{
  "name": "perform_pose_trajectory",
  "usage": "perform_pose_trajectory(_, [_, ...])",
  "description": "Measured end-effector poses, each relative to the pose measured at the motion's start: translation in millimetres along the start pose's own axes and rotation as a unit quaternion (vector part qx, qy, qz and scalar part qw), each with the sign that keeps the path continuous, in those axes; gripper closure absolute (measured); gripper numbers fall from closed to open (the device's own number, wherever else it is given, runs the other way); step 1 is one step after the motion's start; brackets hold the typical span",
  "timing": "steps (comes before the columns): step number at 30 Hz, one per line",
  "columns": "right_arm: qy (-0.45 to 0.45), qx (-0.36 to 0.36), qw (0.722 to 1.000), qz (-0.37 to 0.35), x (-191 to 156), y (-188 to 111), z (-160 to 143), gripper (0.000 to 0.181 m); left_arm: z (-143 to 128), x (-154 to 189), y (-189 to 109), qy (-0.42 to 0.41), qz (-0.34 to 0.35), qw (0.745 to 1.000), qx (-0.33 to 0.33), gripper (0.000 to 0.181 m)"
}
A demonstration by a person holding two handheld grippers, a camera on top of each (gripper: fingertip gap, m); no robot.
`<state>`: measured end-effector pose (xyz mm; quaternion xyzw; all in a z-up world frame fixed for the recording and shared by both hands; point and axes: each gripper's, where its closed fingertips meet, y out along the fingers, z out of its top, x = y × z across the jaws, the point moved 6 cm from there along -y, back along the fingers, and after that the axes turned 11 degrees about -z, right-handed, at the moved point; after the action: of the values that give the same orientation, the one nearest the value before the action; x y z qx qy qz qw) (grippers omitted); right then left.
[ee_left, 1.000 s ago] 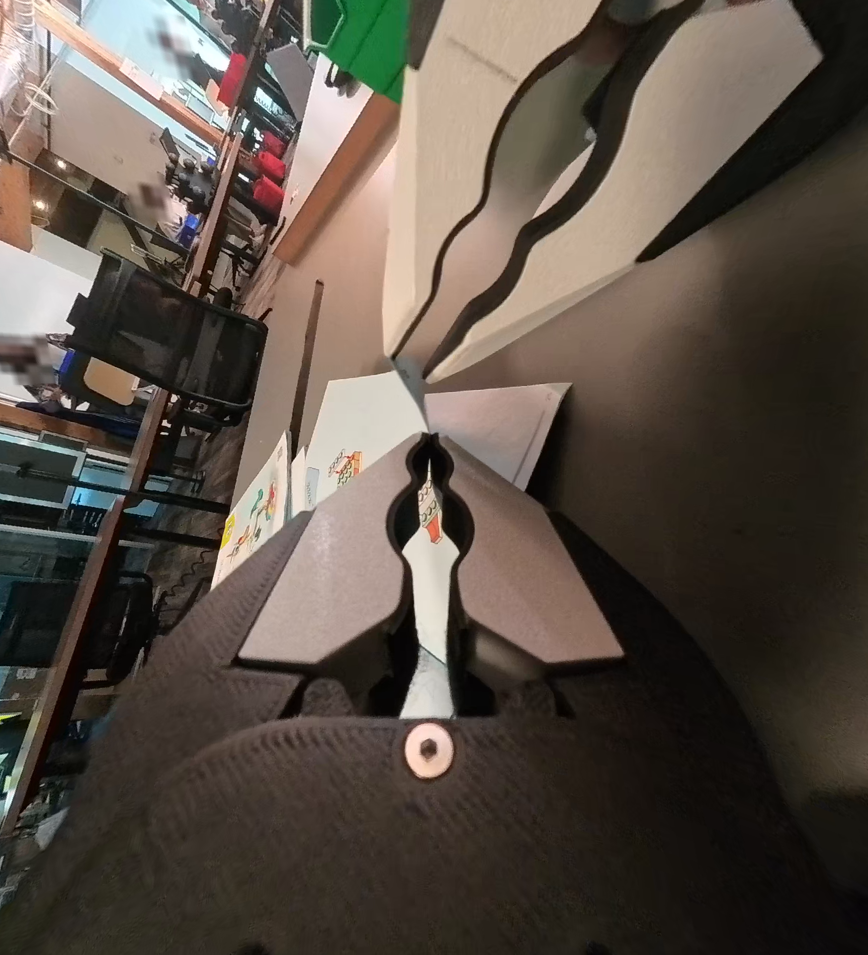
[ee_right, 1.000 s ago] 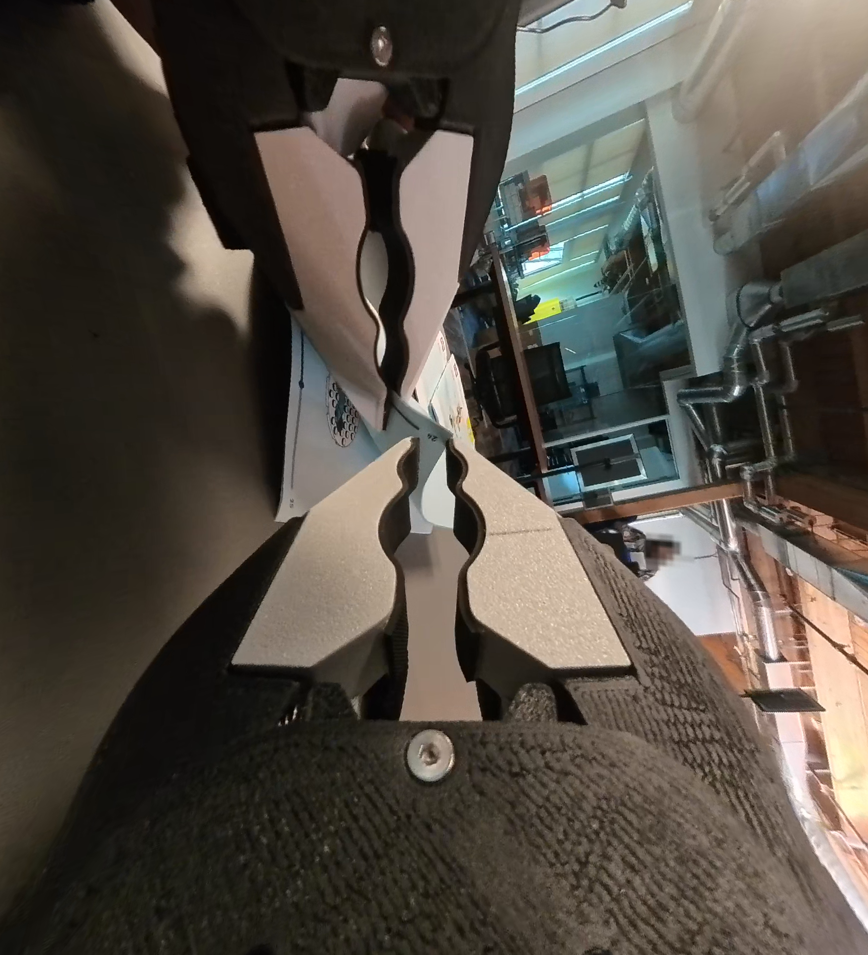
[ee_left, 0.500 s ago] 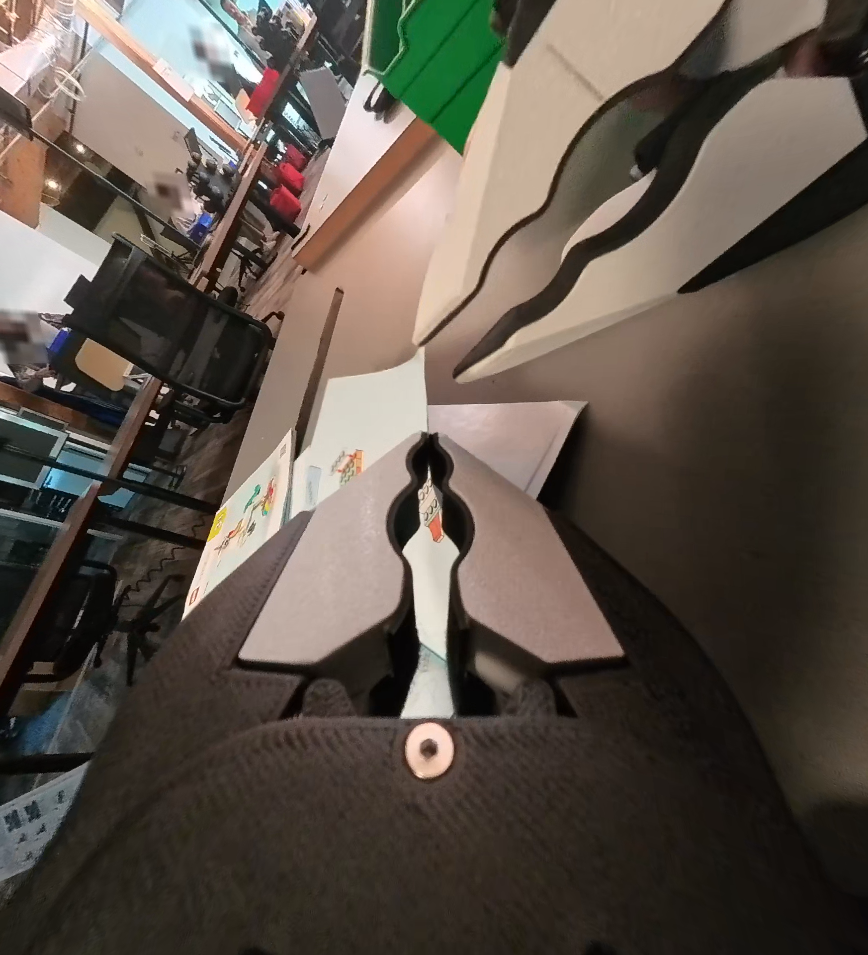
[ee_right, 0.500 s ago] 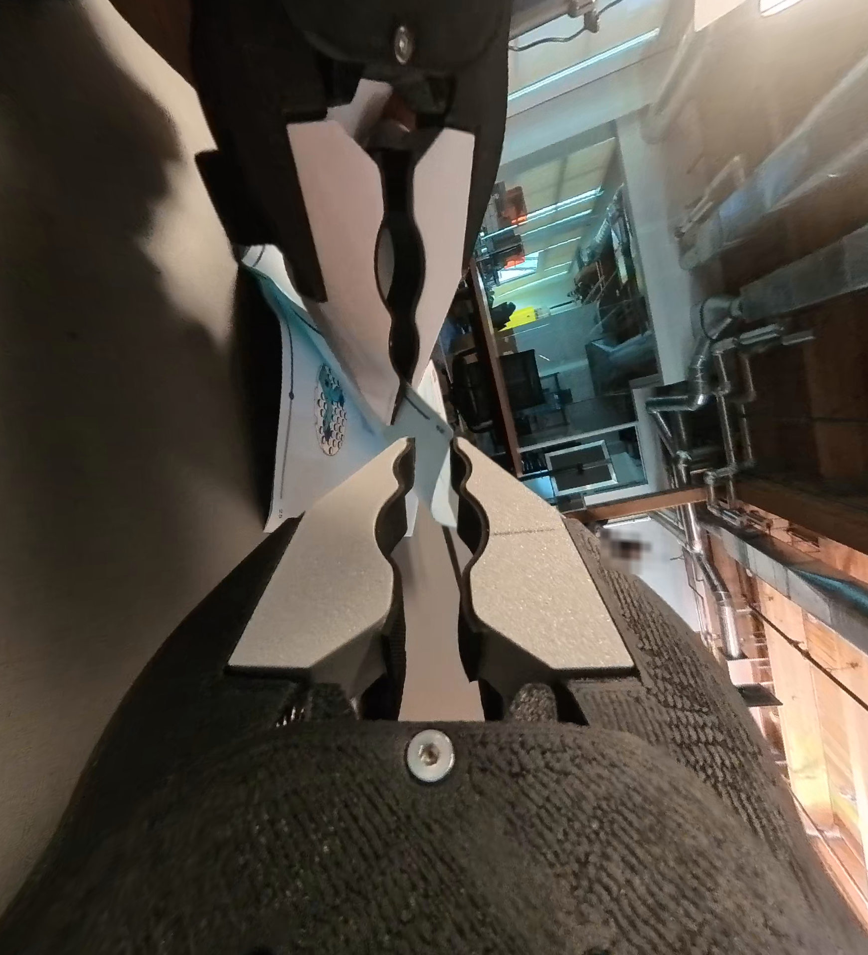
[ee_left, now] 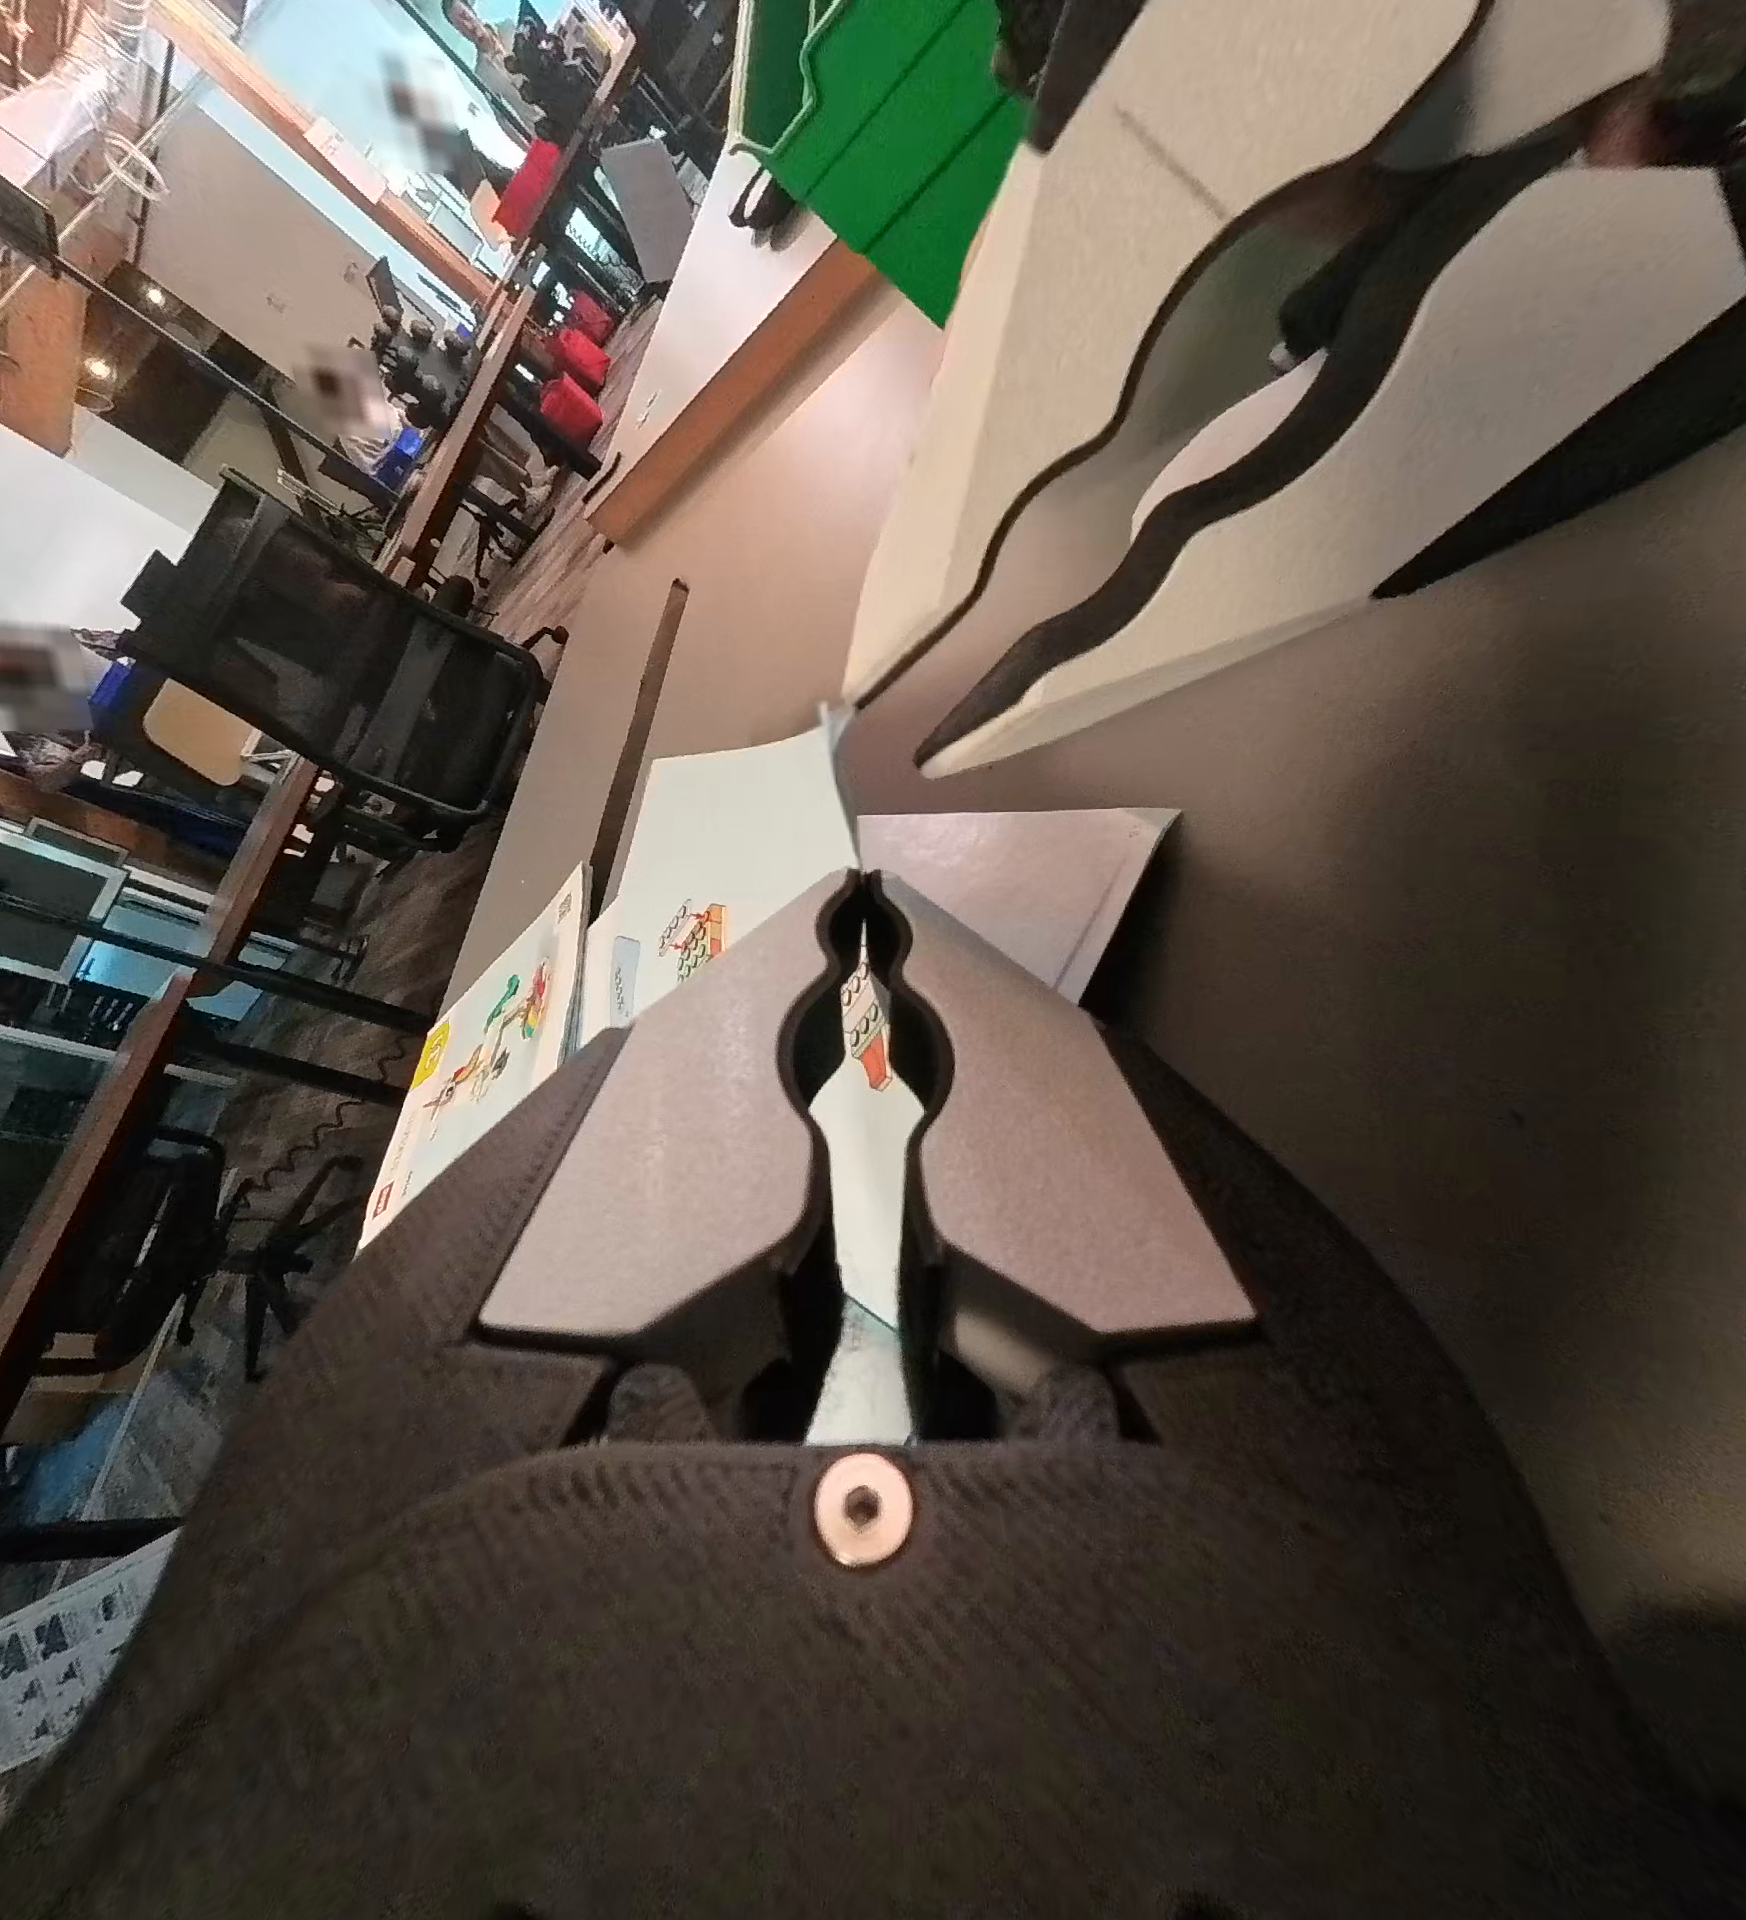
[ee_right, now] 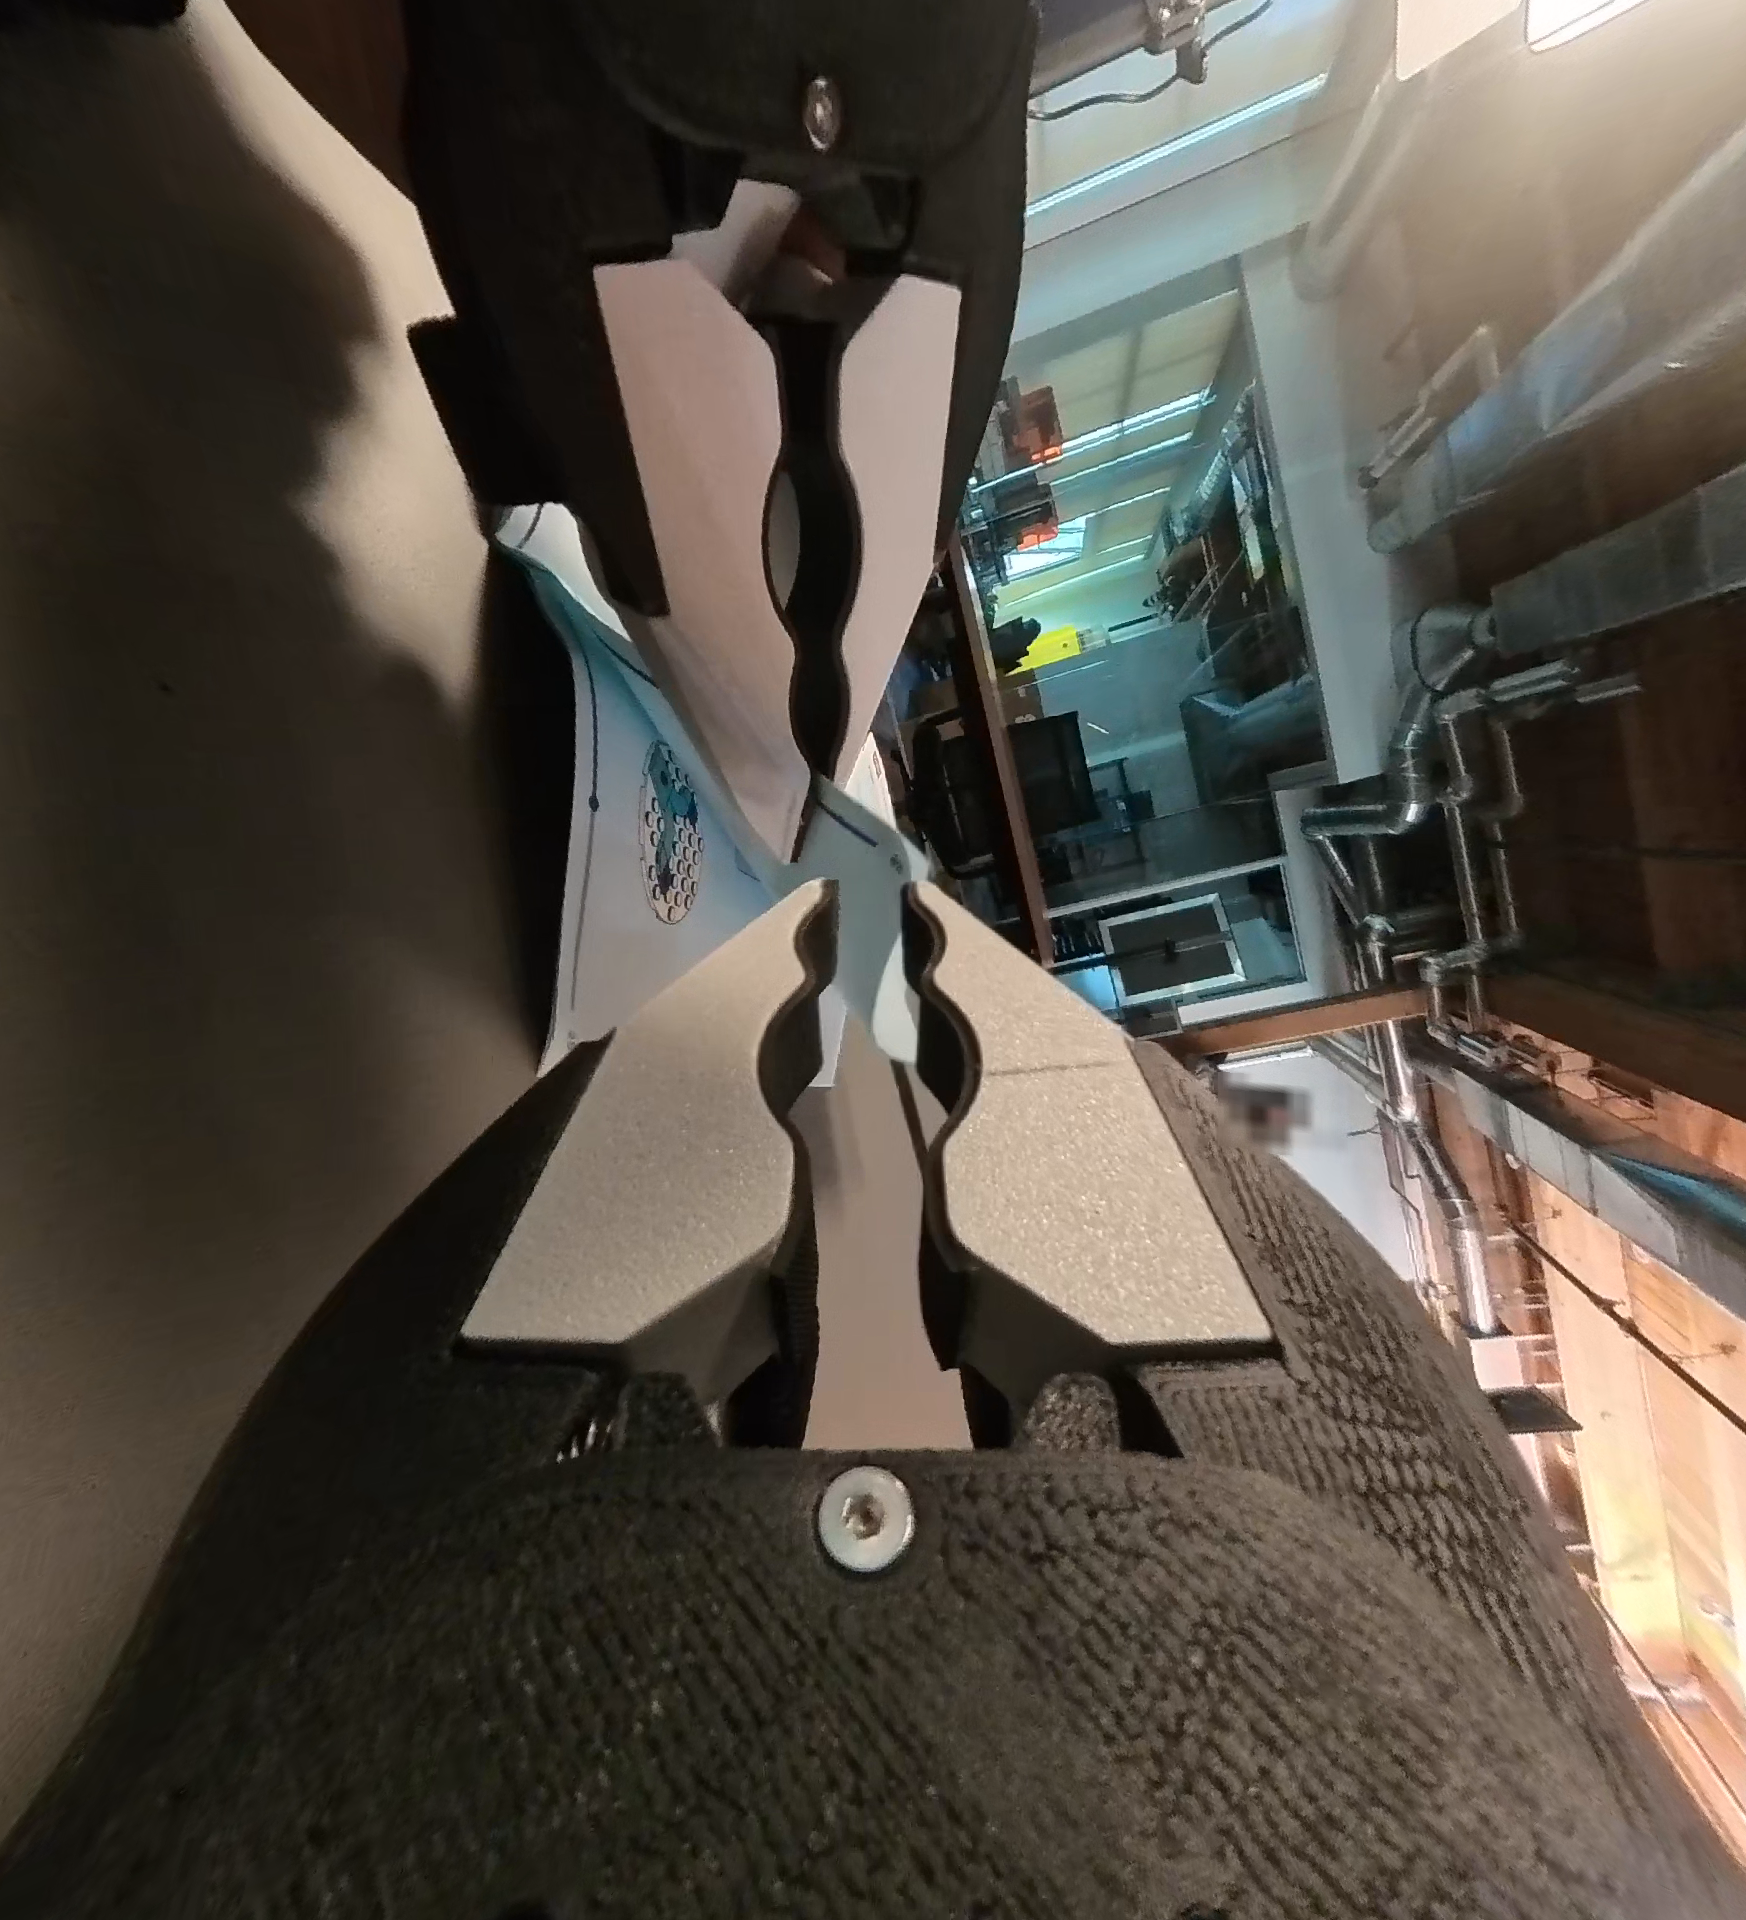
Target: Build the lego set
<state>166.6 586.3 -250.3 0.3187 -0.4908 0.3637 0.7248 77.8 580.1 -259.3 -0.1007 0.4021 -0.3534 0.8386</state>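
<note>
The lego instruction booklet (ee_left: 734,821) lies open on the dark table (ee_left: 1471,1091). My left gripper (ee_left: 861,881) is turned on its side and shut on one of its pages, which runs back between the fingers. My right gripper (ee_left: 890,727) faces it from the upper right, its tips a little apart around the same page's edge. In the right wrist view the right gripper (ee_right: 871,888) is slightly open with the page corner (ee_right: 864,935) loose between its fingertips. The left gripper (ee_right: 807,831) hangs just beyond, pinching the curled page (ee_right: 620,790). No bricks are in view.
A second colourful leaflet (ee_left: 495,1049) lies beside the booklet, and a printed sheet (ee_left: 7,1683) lies at the lower left. Green bins (ee_left: 879,135) stand at the table's far end. A black mesh chair (ee_left: 349,665) stands off the table edge. The grippers are tip to tip, or close to it.
The page between the two grippers has lifted and curled more. In the left wrist view the right gripper has shifted up and to the right, and its tips have drawn away from the left gripper's.
</note>
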Motion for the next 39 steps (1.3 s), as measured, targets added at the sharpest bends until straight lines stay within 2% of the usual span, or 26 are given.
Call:
perform_pose_trajectory(21, [0.002,0.001,1.000,0.006,-2,1,1,0.172,0,1,1,0.001,-0.008,1.000,0.000,0.181])
perform_pose_trajectory(39, [0.000,-0.002,1.000,0.007,-3,1,1,0.171,2,11,5,0.048,-0.026,0.998,-0.018,0.181])
